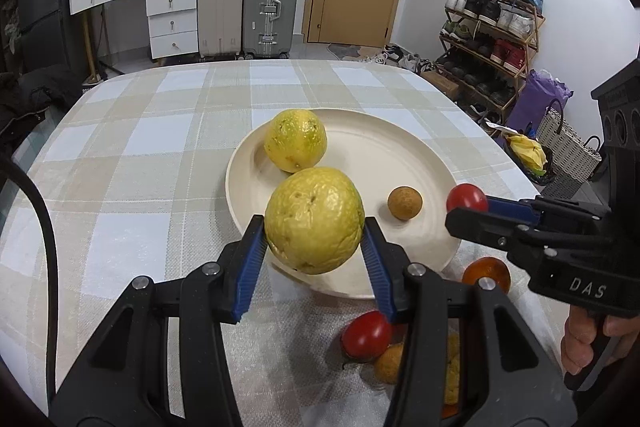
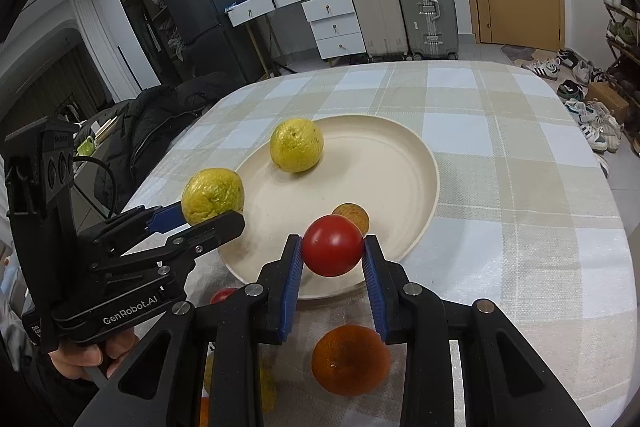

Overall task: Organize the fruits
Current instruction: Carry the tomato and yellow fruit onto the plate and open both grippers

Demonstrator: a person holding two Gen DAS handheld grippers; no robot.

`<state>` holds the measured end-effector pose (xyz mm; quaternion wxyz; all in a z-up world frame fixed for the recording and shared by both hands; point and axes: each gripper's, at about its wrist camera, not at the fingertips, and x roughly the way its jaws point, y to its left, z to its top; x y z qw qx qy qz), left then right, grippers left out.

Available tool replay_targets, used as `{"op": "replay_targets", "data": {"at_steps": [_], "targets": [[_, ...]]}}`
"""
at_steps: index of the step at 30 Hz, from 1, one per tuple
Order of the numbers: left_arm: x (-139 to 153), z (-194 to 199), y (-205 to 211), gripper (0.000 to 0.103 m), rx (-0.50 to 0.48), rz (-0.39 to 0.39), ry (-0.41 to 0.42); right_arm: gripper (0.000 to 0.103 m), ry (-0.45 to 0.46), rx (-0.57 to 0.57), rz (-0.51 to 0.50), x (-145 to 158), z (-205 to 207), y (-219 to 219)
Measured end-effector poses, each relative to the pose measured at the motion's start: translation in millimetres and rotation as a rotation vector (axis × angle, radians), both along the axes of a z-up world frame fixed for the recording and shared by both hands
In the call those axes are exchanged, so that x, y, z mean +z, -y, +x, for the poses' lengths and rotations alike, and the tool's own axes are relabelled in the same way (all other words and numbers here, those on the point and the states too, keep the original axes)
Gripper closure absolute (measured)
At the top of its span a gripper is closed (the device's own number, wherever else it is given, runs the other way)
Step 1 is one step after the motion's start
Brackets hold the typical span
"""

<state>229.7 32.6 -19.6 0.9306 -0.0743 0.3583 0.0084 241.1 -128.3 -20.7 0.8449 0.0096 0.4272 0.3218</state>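
Yellow, wrinkled rind showed on the citrus fruit (image 1: pixel 314 220) clamped in the left gripper (image 1: pixel 315 227), blue pads bearing on its flanks at the widest girth, the fruit hanging above the near rim of the cream plate (image 1: pixel 400 163). It looked the heaviest piece on the table, with a loose, puckered skin that would likely give a little under the pads; holding at the equator seemed right, since higher or lower the curve would tend to squeeze it out. Ahead of that gripper, on the far side of the plate, lay a second yellow fruit (image 1: pixel 295 140), and to its right a small brown round fruit (image 1: pixel 405 202) rested on the plate floor. The right gripper (image 2: pixel 332 247) was closed on a red tomato (image 2: pixel 332 245), pads meeting its sides across the middle, over the plate's near edge. That one I judged light, smooth and slippery, thin-skinned enough to bruise or split under hard pressure, so a gentle pinch and a low release would suit it. Below and behind the right gripper's jaws, on the checked tablecloth (image 2: pixel 520 187), an orange fruit (image 2: pixel 351 359) waited; under the left gripper another red tomato (image 1: pixel 366 335) and a small brown fruit (image 1: pixel 389 363) sat touching. Round things all, apt to roll once let go.
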Motion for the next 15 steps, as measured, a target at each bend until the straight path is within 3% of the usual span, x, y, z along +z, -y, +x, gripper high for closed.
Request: {"op": "replay_targets", "data": {"at_steps": [15], "targets": [[-11,13,2,0.058,0.014,0.032,-0.031,0.072,-0.035,0.001,-0.016,-13,9,-9]]}}
